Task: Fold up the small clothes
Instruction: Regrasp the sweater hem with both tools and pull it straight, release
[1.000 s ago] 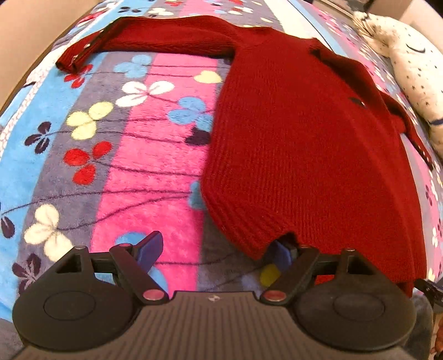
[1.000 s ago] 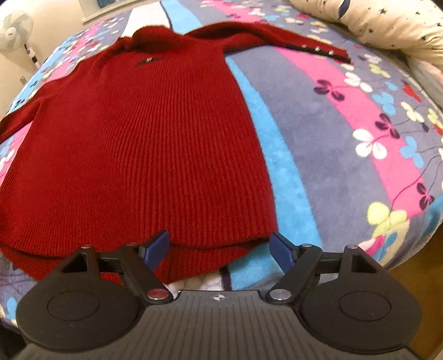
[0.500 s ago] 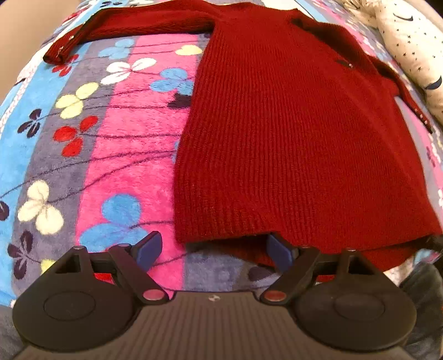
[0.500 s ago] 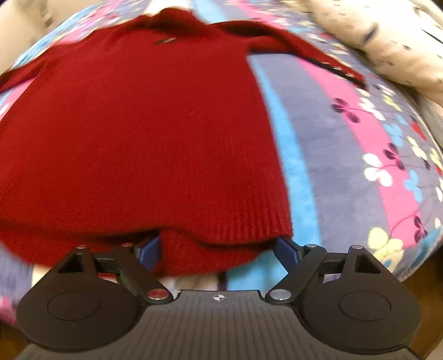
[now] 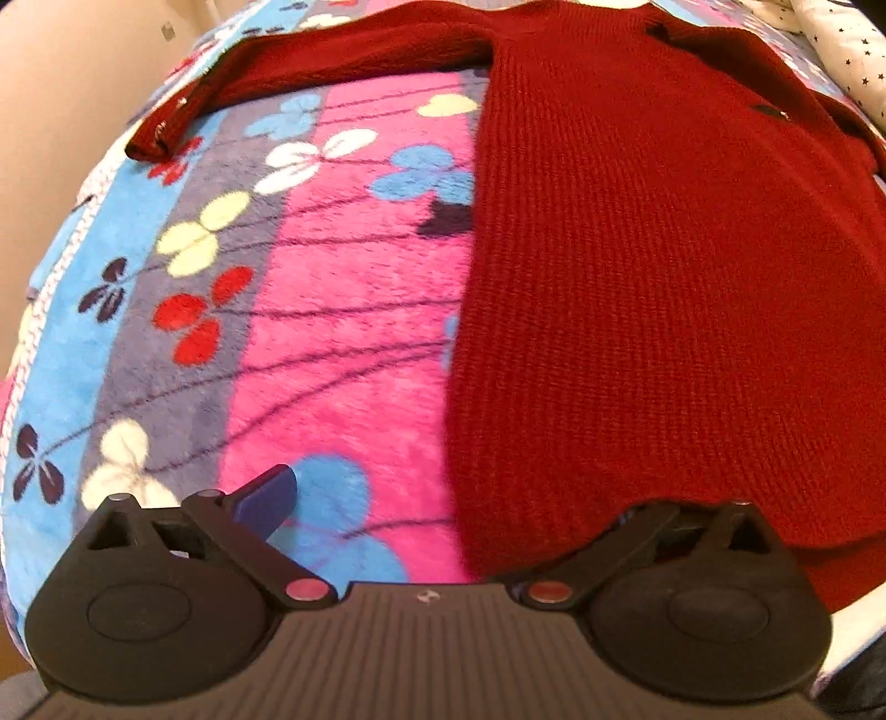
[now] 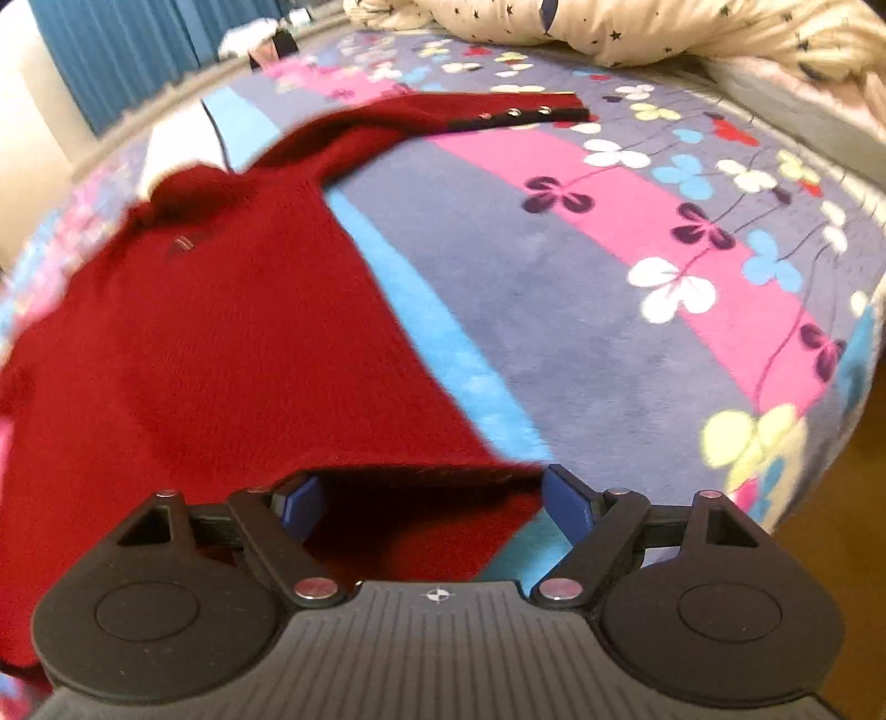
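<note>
Left wrist: the left tool (image 5: 451, 501), its jaws just opened further, stands spread over the red sweater's (image 5: 637, 288) hem corner on the bed (image 5: 343, 332) — slide one finger underneath before pinching. Right wrist: the right tool (image 6: 429, 498), widening too, straddles the sweater's (image 6: 221, 354) other corner — catch both layers evenly.

Open blanket (image 5: 343, 310) is left free beside the red sweater (image 5: 637, 288), up to its outstretched sleeve (image 5: 310, 72). On the other side, bare blanket is left clear up to the star-print pillow (image 6: 609, 27). The hem there is possibly lifted; blur obscures it.
</note>
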`<state>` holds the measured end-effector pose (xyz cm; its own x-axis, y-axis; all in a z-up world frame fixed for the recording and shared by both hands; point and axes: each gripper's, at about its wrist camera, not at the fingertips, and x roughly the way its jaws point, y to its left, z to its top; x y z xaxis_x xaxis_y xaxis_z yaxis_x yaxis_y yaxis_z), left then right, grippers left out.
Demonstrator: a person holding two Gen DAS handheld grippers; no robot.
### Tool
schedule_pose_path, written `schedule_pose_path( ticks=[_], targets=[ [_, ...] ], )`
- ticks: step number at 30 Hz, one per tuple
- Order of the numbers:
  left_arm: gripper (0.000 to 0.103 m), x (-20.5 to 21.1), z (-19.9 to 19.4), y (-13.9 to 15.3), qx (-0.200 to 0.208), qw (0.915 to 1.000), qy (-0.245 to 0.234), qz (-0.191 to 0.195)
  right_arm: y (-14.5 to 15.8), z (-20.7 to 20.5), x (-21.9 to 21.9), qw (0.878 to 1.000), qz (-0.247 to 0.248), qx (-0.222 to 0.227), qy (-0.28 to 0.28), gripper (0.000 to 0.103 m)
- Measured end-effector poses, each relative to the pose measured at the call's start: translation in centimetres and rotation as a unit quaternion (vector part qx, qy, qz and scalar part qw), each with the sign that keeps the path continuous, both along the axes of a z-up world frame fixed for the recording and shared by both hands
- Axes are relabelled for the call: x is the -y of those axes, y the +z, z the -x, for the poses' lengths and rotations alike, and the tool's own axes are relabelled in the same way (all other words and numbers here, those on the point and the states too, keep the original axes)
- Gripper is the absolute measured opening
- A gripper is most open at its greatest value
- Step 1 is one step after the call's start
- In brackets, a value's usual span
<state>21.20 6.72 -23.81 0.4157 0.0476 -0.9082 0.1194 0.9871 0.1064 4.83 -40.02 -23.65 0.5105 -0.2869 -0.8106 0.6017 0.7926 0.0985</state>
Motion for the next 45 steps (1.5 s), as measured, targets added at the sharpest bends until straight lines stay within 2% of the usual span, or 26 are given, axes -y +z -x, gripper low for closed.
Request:
schedule_pose_path(
  ticks=[1, 2, 3, 4, 5, 6, 7, 8, 11, 13, 14, 15, 16, 19, 21, 24, 26, 28, 29, 30, 31, 33, 36, 40, 42, 45],
  targets=[
    [0.103, -0.2, 0.0, 0.0, 0.002, 1.0, 0.001, 0.002, -1.0, -0.2, -0.2, 0.999, 0.025, -0.027, 0.013, 0.088],
    [0.1, -0.4, 0.1, 0.1, 0.004, 1.0, 0.001, 0.004, -2.1, -0.4, -0.1, 0.997, 0.027, -0.061, 0.024, 0.088],
    [0.09, -0.5, 0.3, 0.2, 0.008, 0.9999, -0.001, 0.006, -3.0, -0.2, 0.1, 0.996, 0.014, -0.079, 0.025, 0.086],
    [0.079, -0.5, 0.6, 0.4, 0.011, 0.9998, -0.008, 0.016, -3.4, 0.6, 0.5, 0.998, -0.005, -0.063, 0.014, 0.085],
    [0.044, -0.5, 1.0, 0.7, 0.008, 0.999, -0.019, 0.04, -3.4, 1.6, 0.9, 0.999, -0.026, -0.038, -0.001, 0.073],
    [0.008, -0.4, 1.3, 1.1, 0.0, 0.9972, -0.026, 0.07, -3.3, 2.3, 1.3, 0.999, -0.043, -0.024, -0.009, 0.038],
    [0.009, -0.2, 1.7, 1.6, -0.003, 0.9957, -0.028, 0.088, -3.0, 2.8, 1.4, 0.998, -0.054, -0.013, -0.005, 0.018],
    [0.009, 0.2, 2.2, 2.3, 0.012, 0.9947, -0.032, 0.097, -2.7, 3.1, 1.4, 0.998, -0.067, -0.007, 0.006, 0.01],
    [0.008, 0.8, 2.7, 4.2, 0.04, 0.9946, -0.039, 0.088, -0.7, 3.8, 1.2, 0.997, -0.076, 0.011, 0.028, 0.009],
    [0.008, -0.2, 3.0, 5.8, 0.052, 0.9949, -0.024, 0.083, 1.7, 3.8, 1.7, 0.998, -0.036, 0.036, 0.024, 0.009],
    [0.007, -1.1, 3.4, 7.0, 0.059, 0.9938, -0.014, 0.094, 3.3, 4.1, 2.4, 0.998, -0.022, 0.049, 0.02, 0.008],
    [0.003, -2.1, 4.1, 8.0, 0.067, 0.9922, -0.006, 0.105, 4.6, 4.4, 2.9, 0.998, -0.017, 0.062, 0.02, 0.008],
    [0.003, -3.0, 4.8, 8.9, 0.079, 0.9923, -0.006, 0.096, 6.0, 4.8, 3.4, 0.997, -0.011, 0.072, 0.029, 0.008],
    [0.0, -4.1, 5.5, 8.2, 0.069, 0.9954, -0.004, 0.067, 6.6, 4.9, 3.6, 0.997, 0.012, 0.053, 0.057, 0.008],
    [0.0, -4.2, 5.3, 5.8, 0.045, 0.9987, 0.005, 0.023, 4.6, 4.4, 3.4, 0.998, 0.02, 0.016, 0.058, 0.008],
    [0.0, -5.0, 4.8, 2.3, -0.002, 0.9993, 0.033, 0.016, -0.1, 2.9, 2.9, 0.998, 0.004, -0.047, 0.05, 0.008],
    [0.002, -5.9, 4.9, 1.4, -0.021, 0.9975, 0.047, 0.049, -1.3, 2.4, 2.6, 0.998, -0.006, -0.053, 0.035, 0.009],
    [0.008, -6.8, 5.0, 2.0, -0.018, 0.9939, 0.06, 0.091, -1.3, 2.1, 2.5, 0.998, -0.008, -0.056, 0.034, 0.012],
    [0.021, -6.9, 4.9, 2.5, -0.013, 0.992, 0.06, 0.111, -1.1, 2.1, 2.7, 0.998, -0.011, -0.059, 0.034, 0.014],
    [0.041, -7.0, 4.8, 3.0, -0.008, 0.9906, 0.061, 0.122, -1.1, 2.2, 3.0, 0.997, -0.015, -0.062, 0.035, 0.021],
    [0.05, -6.9, 4.4, 3.4, -0.002, 0.9896, 0.06, 0.131, -1.0, 2.4, 3.4, 0.997, -0.018, -0.067, 0.036, 0.027],
    [0.068, -6.1, 3.5, 4.2, 0.012, 0.9888, 0.05, 0.14, -1.1, 3.1, 4.0, 0.997, -0.022, -0.076, 0.021, 0.027],
    [0.086, -4.5, 1.2, 4.1, 0.007, 0.9877, 0.034, 0.152, -1.1, 4.4, 5.5, 0.996, -0.053, -0.065, -0.007, 0.029],
    [0.087, -1.5, -1.5, 2.2, -0.038, 0.989, -0.002, 0.143, -0.7, 5.0, 7.4, 0.991, -0.124, -0.009, -0.048, 0.055],
    [0.092, -0.3, -2.4, 0.9, -0.067, 0.9884, -0.009, 0.137, -0.3, 3.9, 7.5, 0.99, -0.132, 0.017, -0.041, 0.067],
    [0.094, 0.6, -2.6, 0.9, -0.073, 0.9882, -0.007, 0.135, -0.4, 1.5, 7.2, 0.992, -0.124, 0.021, -0.023, 0.077]
  ],
)
